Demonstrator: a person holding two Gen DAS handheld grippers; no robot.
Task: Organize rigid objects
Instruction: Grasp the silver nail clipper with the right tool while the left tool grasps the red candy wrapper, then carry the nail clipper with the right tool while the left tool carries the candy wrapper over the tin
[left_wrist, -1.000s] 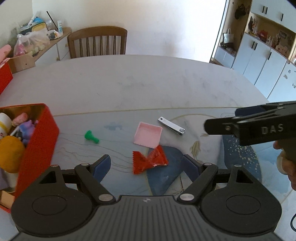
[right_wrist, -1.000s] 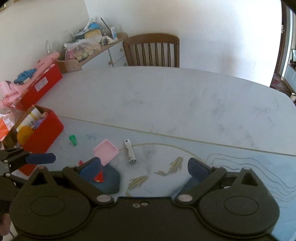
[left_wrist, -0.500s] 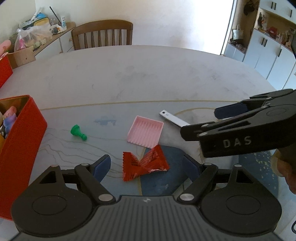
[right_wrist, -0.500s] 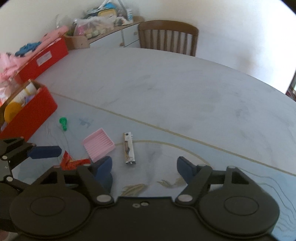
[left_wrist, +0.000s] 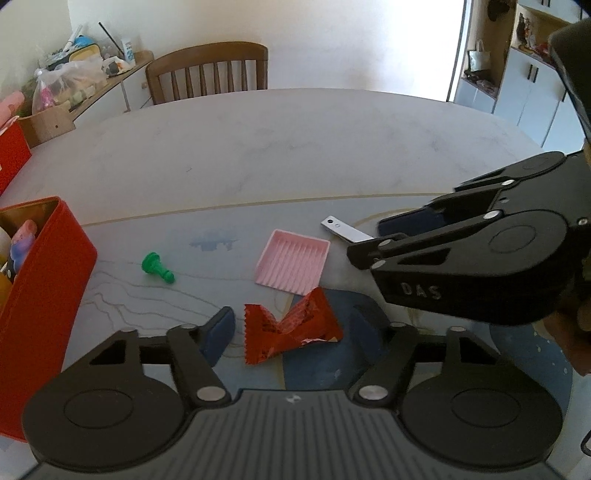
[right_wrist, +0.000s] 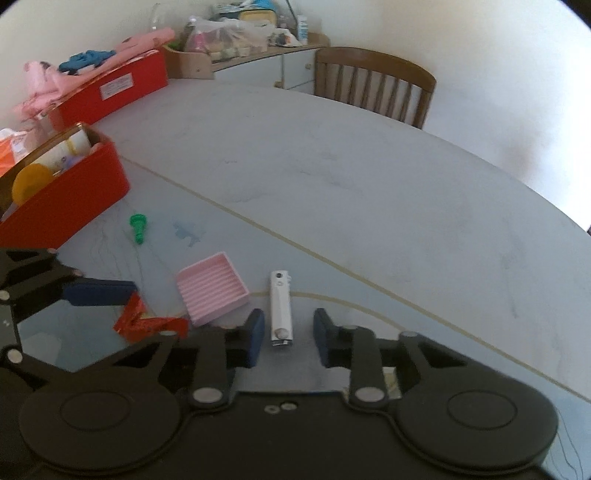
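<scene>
A silver nail clipper (right_wrist: 280, 308) lies on the table, its near end between my right gripper's (right_wrist: 288, 334) open fingers, which do not touch it. In the left wrist view the clipper (left_wrist: 341, 229) is partly hidden behind the right gripper (left_wrist: 384, 236). My left gripper (left_wrist: 295, 328) is open around a red snack wrapper (left_wrist: 291, 328), seen also in the right wrist view (right_wrist: 147, 321). A pink ridged tray (left_wrist: 293, 260) lies between wrapper and clipper. A green pawn (left_wrist: 157, 266) lies to the left.
An open red box (left_wrist: 44, 295) with several items stands at the left table edge. A second red box (right_wrist: 110, 88) with pink cloth sits farther back. A wooden chair (left_wrist: 208, 72) and a cluttered sideboard (right_wrist: 251, 40) stand beyond the table.
My right gripper has moved left and down to the nail clipper and narrowed its fingers around it. My left gripper has moved forward, and the red wrapper now lies between its fingers.
</scene>
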